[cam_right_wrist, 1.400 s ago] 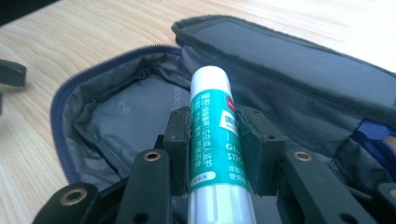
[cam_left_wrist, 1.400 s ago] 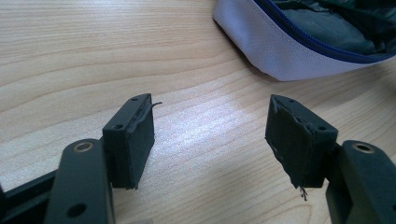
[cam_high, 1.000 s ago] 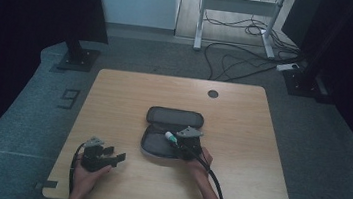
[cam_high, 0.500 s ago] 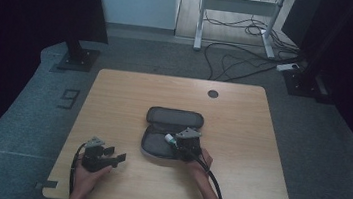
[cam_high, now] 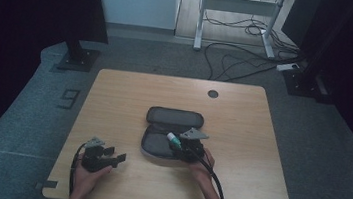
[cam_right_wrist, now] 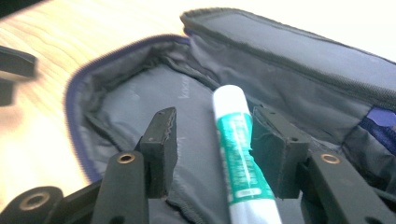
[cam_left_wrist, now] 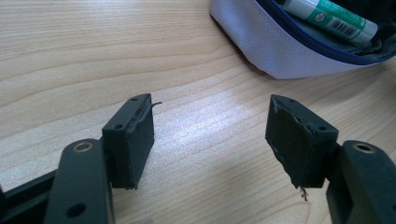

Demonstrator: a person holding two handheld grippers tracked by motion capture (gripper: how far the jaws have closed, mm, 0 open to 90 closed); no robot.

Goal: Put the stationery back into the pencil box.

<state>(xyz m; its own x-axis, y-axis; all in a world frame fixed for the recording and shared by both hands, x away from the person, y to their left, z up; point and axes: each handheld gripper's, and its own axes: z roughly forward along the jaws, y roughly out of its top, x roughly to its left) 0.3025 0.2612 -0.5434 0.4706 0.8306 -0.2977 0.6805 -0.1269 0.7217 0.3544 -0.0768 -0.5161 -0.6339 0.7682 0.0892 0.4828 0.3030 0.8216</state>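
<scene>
Left hand-held gripper (cam_high: 116,158): sitting in the person's left hand near the front edge of the tabletop (cam_high: 129,99), jaws standing wide apart with nothing between them. In the left gripper view the gripper (cam_left_wrist: 210,135) is hovering low over bare wood, its pads (cam_left_wrist: 137,135) touching nothing.

Right hand-held gripper (cam_high: 175,147): reaching over the open case (cam_high: 156,145) from the person's right hand. Its jaws have just been opening and are standing about half open. In the right gripper view the gripper (cam_right_wrist: 212,149) is straddling the glue stick (cam_right_wrist: 238,154): the left pad is standing clear of the stick, with a gap showing; the right pad (cam_right_wrist: 273,156) is lying just beside the stick, and whether it is touching is hard to tell. The jaws are no longer pressing on it.

Glue stick: lying inside the case on the grey lining, between the right jaws, white cap pointing away from the gripper. In the high view it (cam_high: 174,140) is showing as a green-and-white tube over the near half of the case; in the left gripper view it (cam_left_wrist: 329,17) is resting just inside the case rim.

Case: lying unzipped near the tabletop's middle, lid flap folded back on the far side, its pale outer wall (cam_left_wrist: 280,51) near the left gripper but apart from it.
</scene>
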